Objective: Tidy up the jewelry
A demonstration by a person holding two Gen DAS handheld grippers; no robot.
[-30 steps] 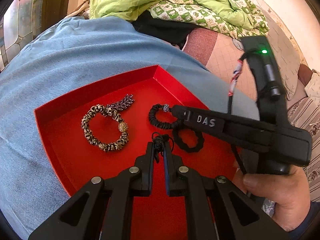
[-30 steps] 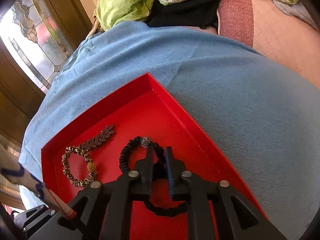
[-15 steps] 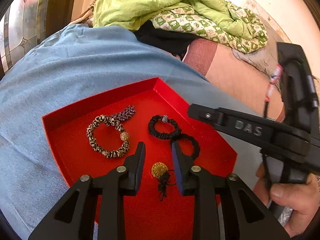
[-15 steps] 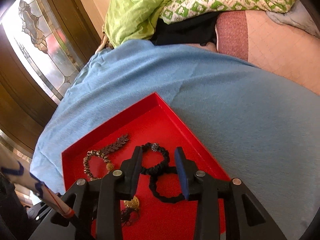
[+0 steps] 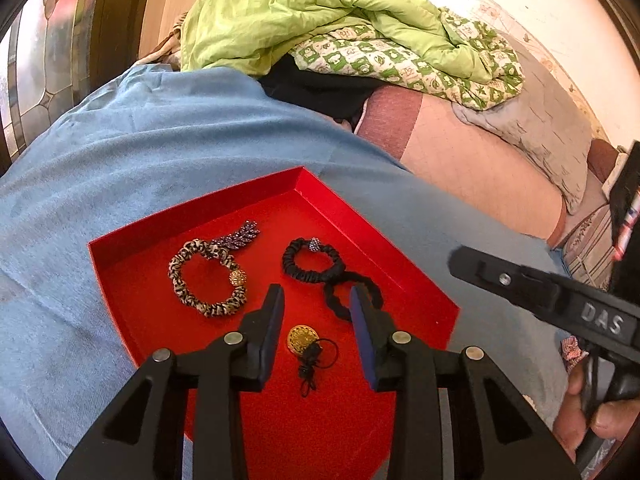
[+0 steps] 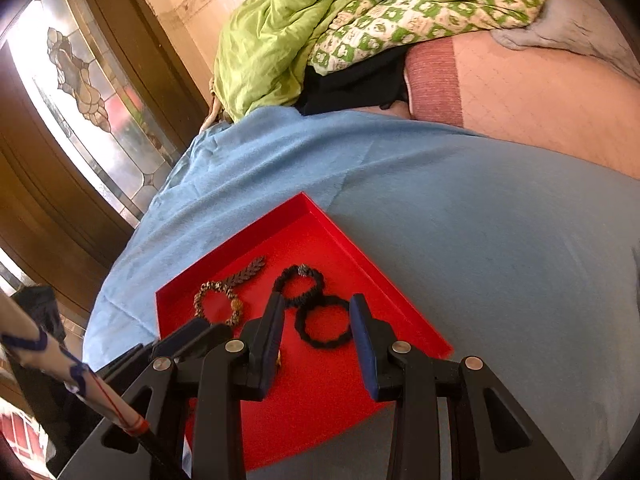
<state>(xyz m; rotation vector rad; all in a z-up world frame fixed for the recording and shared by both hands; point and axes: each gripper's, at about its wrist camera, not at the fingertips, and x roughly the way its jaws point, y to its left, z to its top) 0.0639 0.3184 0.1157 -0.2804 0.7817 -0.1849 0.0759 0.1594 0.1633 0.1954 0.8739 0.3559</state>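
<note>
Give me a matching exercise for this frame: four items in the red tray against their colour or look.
Items:
1. scrunchie with gold bead
2. leaf brooch
3. round pendant
4. plain hair tie

Looks:
A. gold disc on a black cord
B. all black loop
C. leopard print
D. dark purple beads

Pairs: 1-C, 2-D, 3-A, 4-B

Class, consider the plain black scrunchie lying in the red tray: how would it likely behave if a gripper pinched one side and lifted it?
The plain black scrunchie looks like gathered fabric, so it would probably sag into a limp loop. It seems light, likely lifting easily. It touches the beaded black scrunchie, so it might drag that one across the red tray.
</note>
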